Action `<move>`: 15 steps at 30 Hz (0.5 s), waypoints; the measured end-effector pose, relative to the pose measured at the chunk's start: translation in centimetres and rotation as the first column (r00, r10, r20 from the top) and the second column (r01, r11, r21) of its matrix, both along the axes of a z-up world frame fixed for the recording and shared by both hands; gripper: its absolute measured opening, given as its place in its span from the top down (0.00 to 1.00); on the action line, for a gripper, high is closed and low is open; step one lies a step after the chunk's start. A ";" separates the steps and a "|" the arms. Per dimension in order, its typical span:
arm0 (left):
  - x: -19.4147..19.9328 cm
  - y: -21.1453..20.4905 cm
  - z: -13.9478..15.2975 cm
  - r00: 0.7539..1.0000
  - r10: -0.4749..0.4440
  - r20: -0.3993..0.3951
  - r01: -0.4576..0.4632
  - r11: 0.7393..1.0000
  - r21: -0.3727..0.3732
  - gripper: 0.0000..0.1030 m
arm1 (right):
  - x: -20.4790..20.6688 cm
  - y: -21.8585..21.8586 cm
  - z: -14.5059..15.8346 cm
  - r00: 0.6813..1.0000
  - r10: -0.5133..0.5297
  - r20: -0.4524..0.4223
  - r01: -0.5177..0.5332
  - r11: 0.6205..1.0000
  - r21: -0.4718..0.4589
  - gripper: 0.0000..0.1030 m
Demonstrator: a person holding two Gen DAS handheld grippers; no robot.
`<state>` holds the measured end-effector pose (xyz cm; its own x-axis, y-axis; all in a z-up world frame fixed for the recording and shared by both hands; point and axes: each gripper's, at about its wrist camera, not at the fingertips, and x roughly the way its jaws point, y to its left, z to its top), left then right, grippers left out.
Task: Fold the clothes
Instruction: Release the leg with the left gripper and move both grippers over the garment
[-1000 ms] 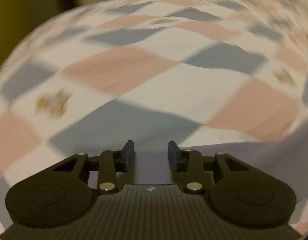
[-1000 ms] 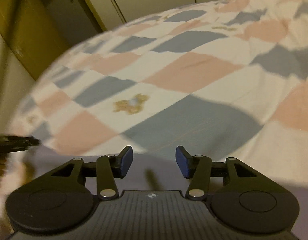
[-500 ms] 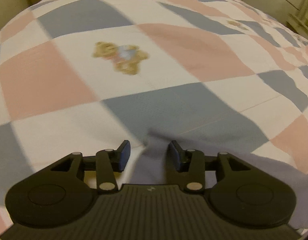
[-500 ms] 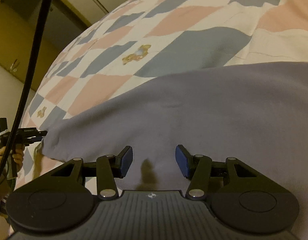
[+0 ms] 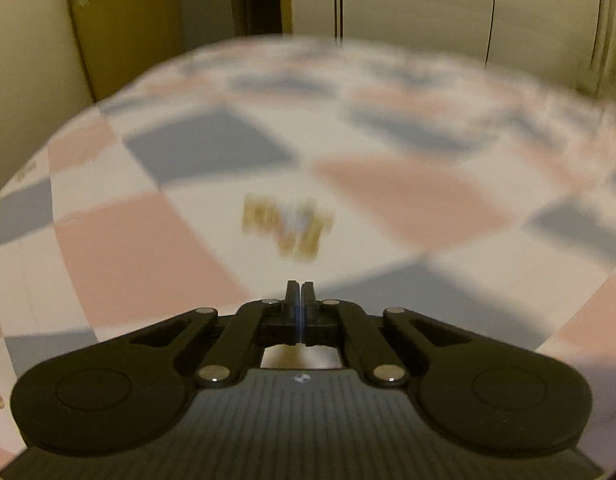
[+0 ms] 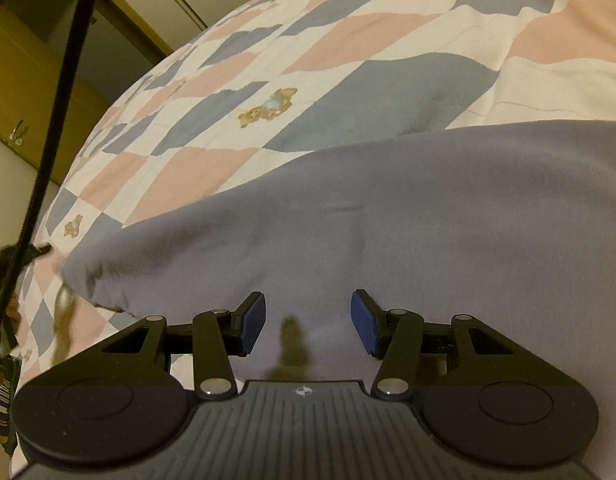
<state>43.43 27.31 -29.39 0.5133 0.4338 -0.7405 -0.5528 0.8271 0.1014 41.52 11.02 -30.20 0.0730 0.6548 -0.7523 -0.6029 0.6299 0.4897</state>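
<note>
Checked bedsheet (image 5: 156, 240) ahead of the left gripper's fingers (image 5: 292, 292) motion-blurred; grey garment (image 6: 427, 208) beyond the right fingers (image 6: 254, 316) cut off at frame right.

We are in a home bedroom: we see a bed (image 6: 387, 40) covered by a quilt (image 5: 148, 240) in pink, grey-blue and white checks with small teddy bear prints (image 6: 268, 108), and beyond it pale wardrobe doors (image 5: 427, 0) and a yellowish wooden cabinet (image 6: 28, 80) with a metal handle (image 6: 16, 130).
</note>
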 end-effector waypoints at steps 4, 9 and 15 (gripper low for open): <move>-0.6 1.7 -1.7 0.999 0.043 -0.014 -0.045 0.986 -0.162 0.75 | -0.3 0.0 0.4 1.000 0.014 0.004 -0.014 1.000 0.003 0.47; -0.6 4.6 0.2 0.991 0.113 0.066 -0.081 0.926 -0.370 0.68 | -0.4 -0.2 0.0 1.000 0.007 -0.010 -0.008 1.000 -0.001 0.46; 5.0 2.4 -1.6 0.974 -0.151 -0.167 0.080 0.926 -0.370 0.62 | -0.6 0.0 -0.4 1.000 0.015 -0.010 -0.015 1.000 -0.007 0.40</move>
<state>48.40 29.75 -30.95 0.3789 0.0669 -0.9230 -0.4509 0.8843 -0.1210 40.91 11.05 -30.59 0.0554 0.6505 -0.7575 -0.6072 0.6242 0.4916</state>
